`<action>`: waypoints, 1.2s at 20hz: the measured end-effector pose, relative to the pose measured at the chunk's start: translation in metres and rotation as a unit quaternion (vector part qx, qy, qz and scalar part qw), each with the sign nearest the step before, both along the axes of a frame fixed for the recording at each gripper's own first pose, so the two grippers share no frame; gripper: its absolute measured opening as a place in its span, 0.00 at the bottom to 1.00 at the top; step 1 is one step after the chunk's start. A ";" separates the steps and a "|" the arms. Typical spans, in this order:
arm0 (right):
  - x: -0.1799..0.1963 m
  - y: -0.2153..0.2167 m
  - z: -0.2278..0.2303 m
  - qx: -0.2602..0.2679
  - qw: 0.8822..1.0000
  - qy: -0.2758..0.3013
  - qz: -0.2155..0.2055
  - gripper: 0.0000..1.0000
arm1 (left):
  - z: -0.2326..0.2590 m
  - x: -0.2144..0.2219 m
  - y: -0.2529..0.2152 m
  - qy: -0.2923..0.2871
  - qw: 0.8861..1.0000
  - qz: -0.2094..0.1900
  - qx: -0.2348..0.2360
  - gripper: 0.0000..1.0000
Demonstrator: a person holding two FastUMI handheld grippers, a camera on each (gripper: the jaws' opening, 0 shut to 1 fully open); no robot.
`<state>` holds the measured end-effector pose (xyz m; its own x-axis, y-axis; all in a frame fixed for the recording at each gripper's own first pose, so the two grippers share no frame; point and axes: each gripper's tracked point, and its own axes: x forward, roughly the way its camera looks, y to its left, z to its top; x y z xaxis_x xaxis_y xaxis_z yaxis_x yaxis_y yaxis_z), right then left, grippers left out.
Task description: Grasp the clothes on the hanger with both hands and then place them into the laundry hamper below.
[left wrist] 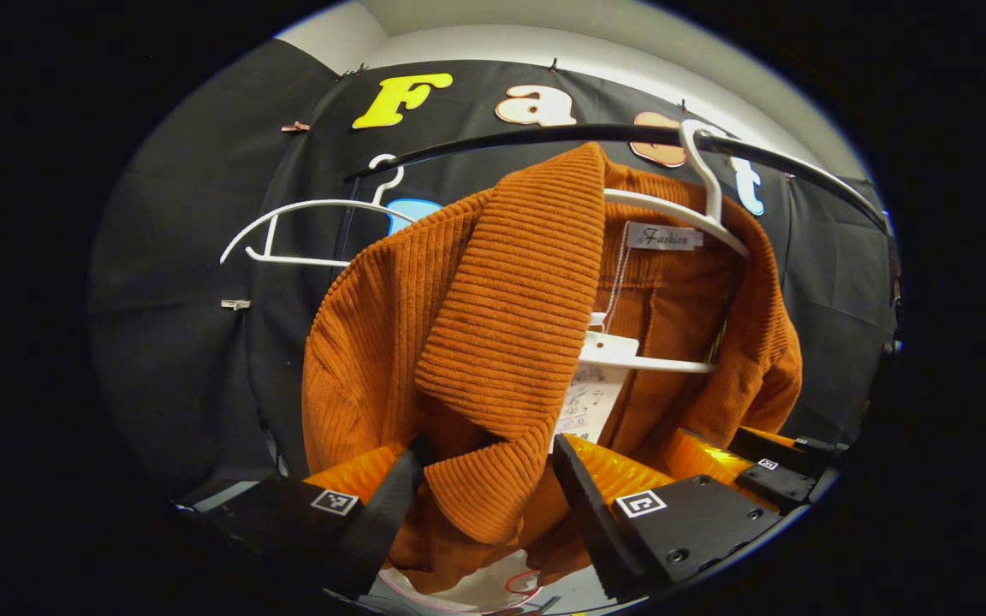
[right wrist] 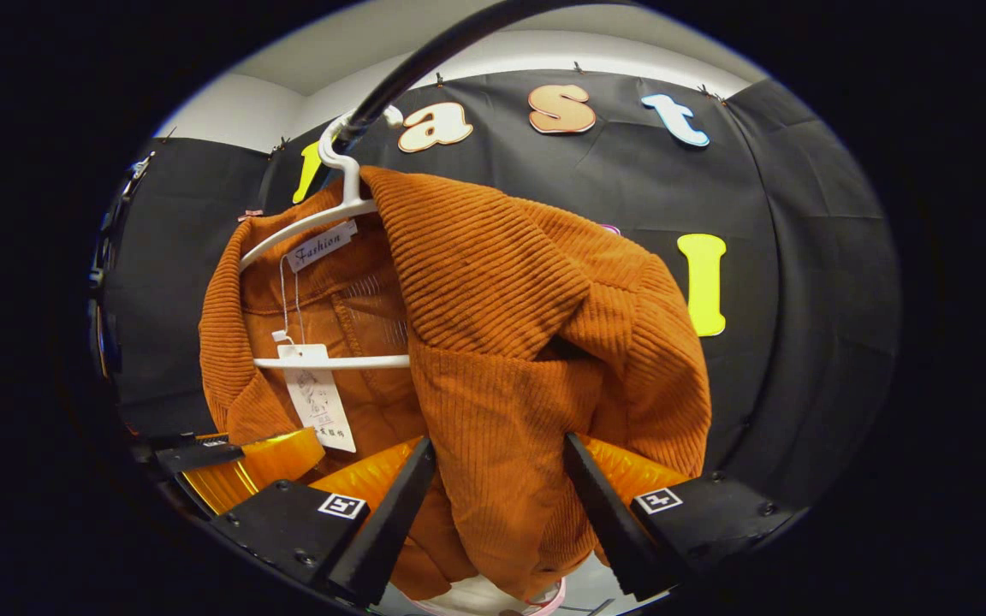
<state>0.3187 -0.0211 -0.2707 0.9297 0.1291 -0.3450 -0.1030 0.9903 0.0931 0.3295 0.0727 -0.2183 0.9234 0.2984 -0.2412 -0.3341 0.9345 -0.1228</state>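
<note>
An orange ribbed jacket [left wrist: 510,325] hangs on a white hanger [left wrist: 673,214] from a black rail [left wrist: 544,133]. My left gripper [left wrist: 489,479] is open, and the jacket's folded lapel hangs down between its fingers. In the right gripper view the same jacket [right wrist: 527,342] hangs from its hanger [right wrist: 313,222]. My right gripper [right wrist: 500,479] is open too, its fingers on either side of the jacket's front panel. The right gripper [left wrist: 767,462] also shows low at the right of the left gripper view. The left gripper [right wrist: 219,453] shows low at the left of the right gripper view.
An empty white hanger [left wrist: 288,231] hangs on the rail to the left of the jacket. A paper tag [right wrist: 317,402] dangles inside the jacket. Below the jacket a pale round rim [left wrist: 459,595] shows, seen also as a pinkish rim [right wrist: 549,599].
</note>
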 end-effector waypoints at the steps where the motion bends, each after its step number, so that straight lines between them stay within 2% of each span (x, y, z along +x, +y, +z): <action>1: 0.009 0.000 -0.001 0.000 1.000 -0.003 -0.004 0.98 | 0.000 0.005 0.001 -0.004 1.000 0.004 0.002 0.93; 4: 0.033 -0.001 -0.006 0.014 1.000 -0.009 -0.004 0.97 | 0.000 0.018 0.009 -0.013 1.000 0.006 0.001 0.93; 5: 0.037 -0.005 -0.008 0.015 1.000 -0.013 -0.009 0.87 | -0.001 0.023 0.011 -0.015 1.000 0.000 -0.003 0.89; 6: 0.042 -0.010 -0.008 0.018 1.000 -0.017 -0.010 0.84 | -0.003 0.028 0.013 -0.014 1.000 -0.005 -0.008 0.86; 7: 0.047 -0.013 -0.008 0.022 1.000 -0.017 -0.010 0.64 | -0.005 0.029 0.022 -0.013 1.000 0.005 -0.010 0.66; 9: 0.060 -0.022 -0.008 0.034 0.999 -0.023 -0.016 0.32 | -0.004 0.033 0.031 -0.015 1.000 0.012 -0.016 0.27; 10: 0.068 -0.021 -0.009 0.042 0.999 -0.023 -0.008 0.17 | -0.004 0.037 0.033 -0.014 1.000 0.010 -0.019 0.20; 11: 0.071 -0.018 -0.009 0.045 0.999 -0.020 0.004 0.17 | -0.004 0.039 0.035 -0.012 1.000 0.009 -0.018 0.13; 15: 0.062 -0.031 0.001 0.026 0.999 -0.027 0.022 0.17 | 0.003 0.028 0.035 0.003 1.000 0.006 0.007 0.12; 19: 0.049 -0.060 0.023 0.041 0.998 -0.046 -0.008 0.17 | 0.015 -0.001 0.041 0.010 0.999 0.014 0.033 0.11; 24: 0.052 -0.089 0.051 0.079 0.992 -0.087 -0.046 0.16 | 0.054 -0.034 0.055 -0.016 0.996 0.034 0.083 0.11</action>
